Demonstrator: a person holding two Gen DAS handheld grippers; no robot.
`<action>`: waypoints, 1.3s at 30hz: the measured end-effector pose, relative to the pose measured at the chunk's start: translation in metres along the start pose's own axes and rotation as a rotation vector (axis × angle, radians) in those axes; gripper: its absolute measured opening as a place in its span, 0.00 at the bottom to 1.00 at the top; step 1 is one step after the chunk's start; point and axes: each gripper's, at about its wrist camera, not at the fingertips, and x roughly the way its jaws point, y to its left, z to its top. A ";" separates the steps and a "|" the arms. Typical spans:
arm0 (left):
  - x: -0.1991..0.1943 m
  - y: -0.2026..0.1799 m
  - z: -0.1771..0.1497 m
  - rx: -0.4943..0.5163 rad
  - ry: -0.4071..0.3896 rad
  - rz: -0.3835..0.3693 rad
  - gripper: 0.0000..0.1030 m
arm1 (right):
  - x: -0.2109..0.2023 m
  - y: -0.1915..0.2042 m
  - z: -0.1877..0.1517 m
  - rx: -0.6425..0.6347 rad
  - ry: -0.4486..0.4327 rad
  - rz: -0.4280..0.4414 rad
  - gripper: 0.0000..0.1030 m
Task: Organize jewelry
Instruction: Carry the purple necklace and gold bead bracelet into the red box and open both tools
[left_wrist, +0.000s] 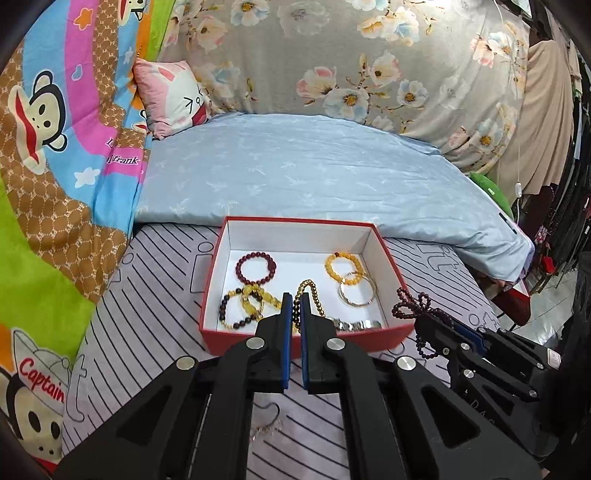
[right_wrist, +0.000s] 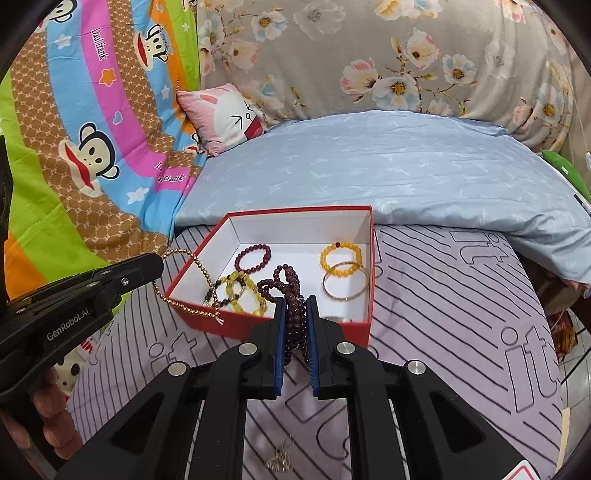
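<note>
We note both wrist views close, angled down along gripper fingers toward bed; left view sits left; both share red box (left_wrist: 306, 332) (right_wrist: 295, 328).

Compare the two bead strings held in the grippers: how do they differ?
The gold metal bead chain in the left gripper has small shiny beads, while the dark purple bead string in the right gripper has larger, duller beads. The gold chain hangs as one open loop; the purple string is bunched in several loops. Both are clamped near the red cardboard box, not yet inside it.
</note>
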 end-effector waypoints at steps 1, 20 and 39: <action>0.004 0.001 0.004 -0.001 -0.003 0.006 0.03 | 0.005 0.000 0.004 0.000 0.000 0.001 0.10; 0.079 0.018 0.022 -0.011 0.050 0.090 0.03 | 0.072 -0.010 0.016 0.018 0.056 -0.012 0.10; 0.093 0.015 0.014 -0.010 0.066 0.138 0.18 | 0.076 -0.007 0.016 0.020 0.046 -0.025 0.15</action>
